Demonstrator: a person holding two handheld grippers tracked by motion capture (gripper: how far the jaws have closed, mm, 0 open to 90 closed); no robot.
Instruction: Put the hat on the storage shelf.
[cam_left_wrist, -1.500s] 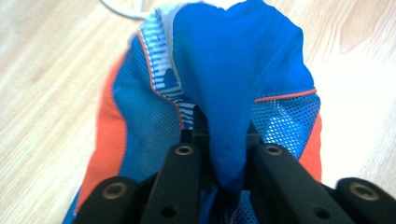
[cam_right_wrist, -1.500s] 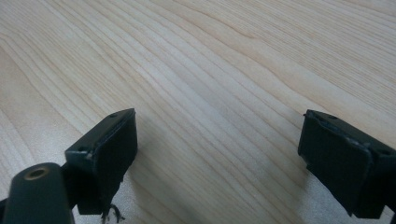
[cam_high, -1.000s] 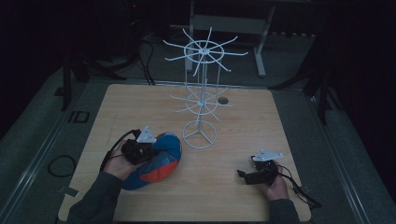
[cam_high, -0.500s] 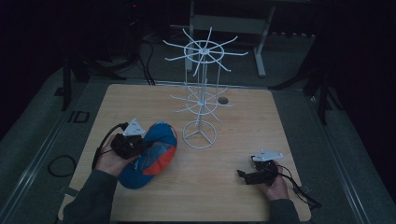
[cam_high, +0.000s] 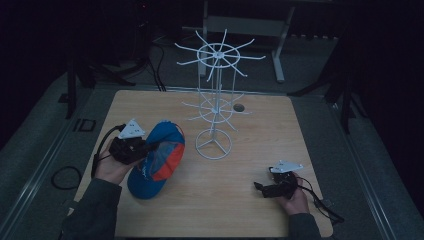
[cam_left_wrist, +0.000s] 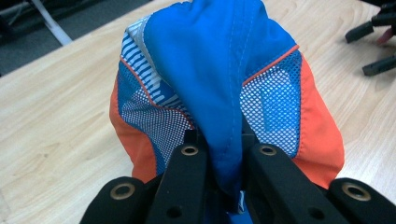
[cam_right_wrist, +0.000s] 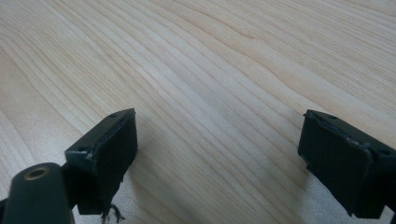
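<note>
The left gripper (cam_high: 148, 149) is clamped on a fold of the blue and orange cap (cam_high: 157, 160), which has slid leftward over the last second, away from the white wire rack (cam_high: 215, 100). I judge a lift toward its prongs comes next. The right gripper (cam_high: 265, 188) rests idle, jaws apart, near-right. The worktop (cam_high: 260, 125) is open all round; the near-left edge is close.

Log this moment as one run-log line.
left hand-held gripper: shut on cap | right hand-held gripper: open, over bare table | rack: upright, no cap on it
</note>
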